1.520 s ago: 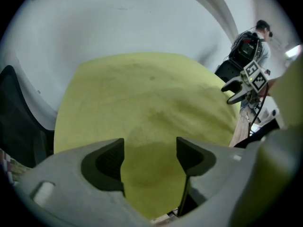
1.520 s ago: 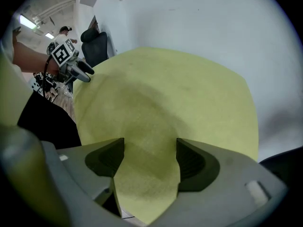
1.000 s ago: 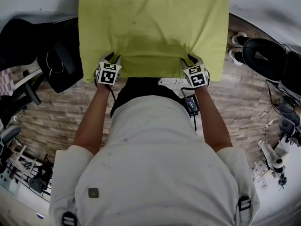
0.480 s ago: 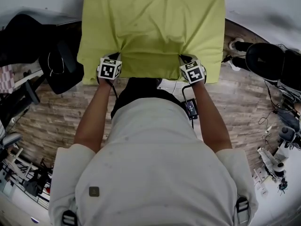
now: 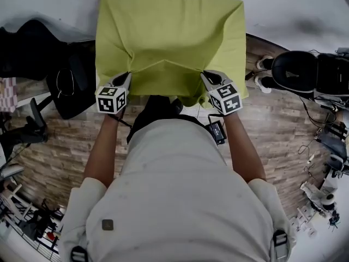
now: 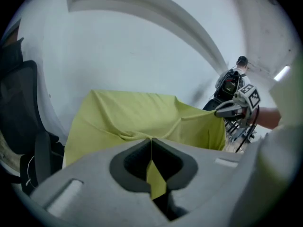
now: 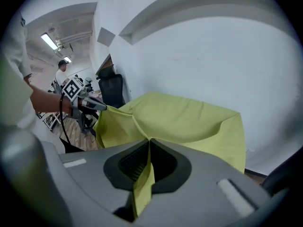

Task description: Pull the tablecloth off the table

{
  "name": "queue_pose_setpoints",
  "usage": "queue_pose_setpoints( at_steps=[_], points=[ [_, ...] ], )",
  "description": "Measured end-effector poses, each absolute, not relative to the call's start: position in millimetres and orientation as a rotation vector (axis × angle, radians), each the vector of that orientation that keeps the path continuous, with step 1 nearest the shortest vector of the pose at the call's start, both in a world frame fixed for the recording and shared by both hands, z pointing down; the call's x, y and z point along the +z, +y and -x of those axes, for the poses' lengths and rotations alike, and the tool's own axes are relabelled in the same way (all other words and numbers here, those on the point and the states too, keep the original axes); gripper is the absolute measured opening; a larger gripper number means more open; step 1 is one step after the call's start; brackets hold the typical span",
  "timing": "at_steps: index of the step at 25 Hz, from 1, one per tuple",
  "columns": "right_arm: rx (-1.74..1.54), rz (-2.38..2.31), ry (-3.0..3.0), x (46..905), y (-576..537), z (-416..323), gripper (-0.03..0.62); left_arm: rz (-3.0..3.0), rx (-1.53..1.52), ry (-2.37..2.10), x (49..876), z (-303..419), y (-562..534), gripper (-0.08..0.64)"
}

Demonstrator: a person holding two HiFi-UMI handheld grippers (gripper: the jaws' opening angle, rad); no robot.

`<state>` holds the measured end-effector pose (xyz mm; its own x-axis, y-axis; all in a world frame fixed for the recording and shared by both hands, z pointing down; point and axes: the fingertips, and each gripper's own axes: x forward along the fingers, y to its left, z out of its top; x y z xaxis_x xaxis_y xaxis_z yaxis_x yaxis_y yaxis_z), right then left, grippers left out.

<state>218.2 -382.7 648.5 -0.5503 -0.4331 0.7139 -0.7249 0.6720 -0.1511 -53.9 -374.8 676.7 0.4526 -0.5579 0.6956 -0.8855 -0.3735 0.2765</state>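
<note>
green tablecloth [image 5: 169,31] near edge clamped: left gripper [image 5: 127,76], right gripper [image 5: 205,76].

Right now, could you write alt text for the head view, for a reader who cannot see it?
From above, a person grips the near edge of a yellow-green tablecloth with the left gripper and the right gripper, both shut on it. The cloth creases into folds between them; wooden floor shows on both sides.

The tablecloth [image 5: 169,31] lies over what seems a table against the wall [image 5: 49,4]. The left gripper [image 5: 126,76] and right gripper [image 5: 206,76] are at its near edge, and a chair [image 5: 68,89] stands to the left.
</note>
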Motion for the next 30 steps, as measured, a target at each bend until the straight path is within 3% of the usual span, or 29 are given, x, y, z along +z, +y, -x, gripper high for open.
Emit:
queue_pose_setpoints(
  at_steps=[20, 30],
  points=[
    [-0.318, -1.137, -2.607, 293, -355, -210, 0.015, -2.704, 0.160, -1.414, 308, -10, -364, 0.009],
    [-0.385, -1.255, -2.646, 244, -327, -187, 0.017, -2.822, 0.079, -1.391, 256, 16, -340, 0.009]
  ],
)
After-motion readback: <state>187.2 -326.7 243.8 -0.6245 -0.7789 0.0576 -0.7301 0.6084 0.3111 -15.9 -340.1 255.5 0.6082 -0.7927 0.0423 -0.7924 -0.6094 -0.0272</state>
